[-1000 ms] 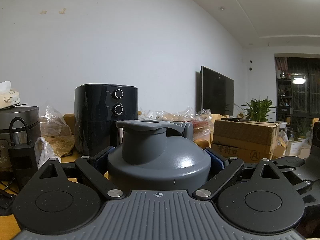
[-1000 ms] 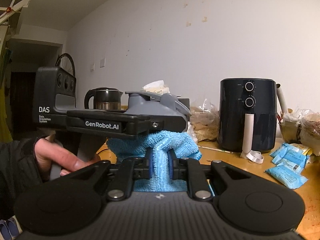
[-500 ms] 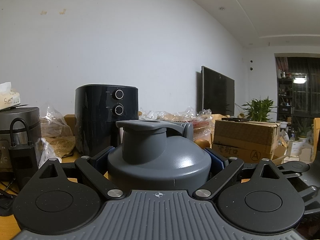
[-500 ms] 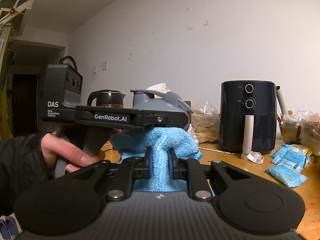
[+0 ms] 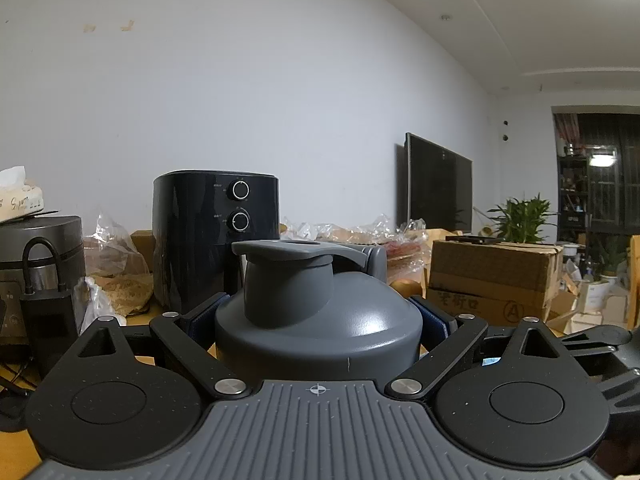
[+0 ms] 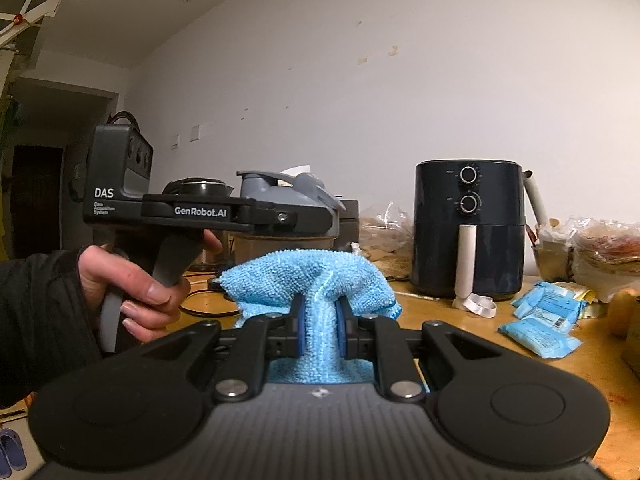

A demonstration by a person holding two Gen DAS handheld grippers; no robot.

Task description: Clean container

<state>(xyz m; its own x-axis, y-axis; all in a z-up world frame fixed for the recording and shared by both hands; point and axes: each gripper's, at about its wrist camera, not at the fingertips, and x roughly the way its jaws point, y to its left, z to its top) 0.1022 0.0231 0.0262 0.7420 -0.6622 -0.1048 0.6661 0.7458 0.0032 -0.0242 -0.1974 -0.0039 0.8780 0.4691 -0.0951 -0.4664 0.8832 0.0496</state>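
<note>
While the left claw (image 5: 319, 312) clamps the grey container (image 5: 319, 332) between its blue pads at the shoulder below the lid, the right claw (image 6: 319, 318) pinches a blue cloth (image 6: 310, 280) with its jaws nearly together. The container stands upright above the table (image 6: 440, 320). In the right wrist view, a hand (image 6: 132, 284) grips the left claw's handle, left of the cloth. Farther back, a black air fryer (image 5: 216, 240) stands near the wall, with blue packets (image 6: 538, 330) to the right of the cloth.
</note>
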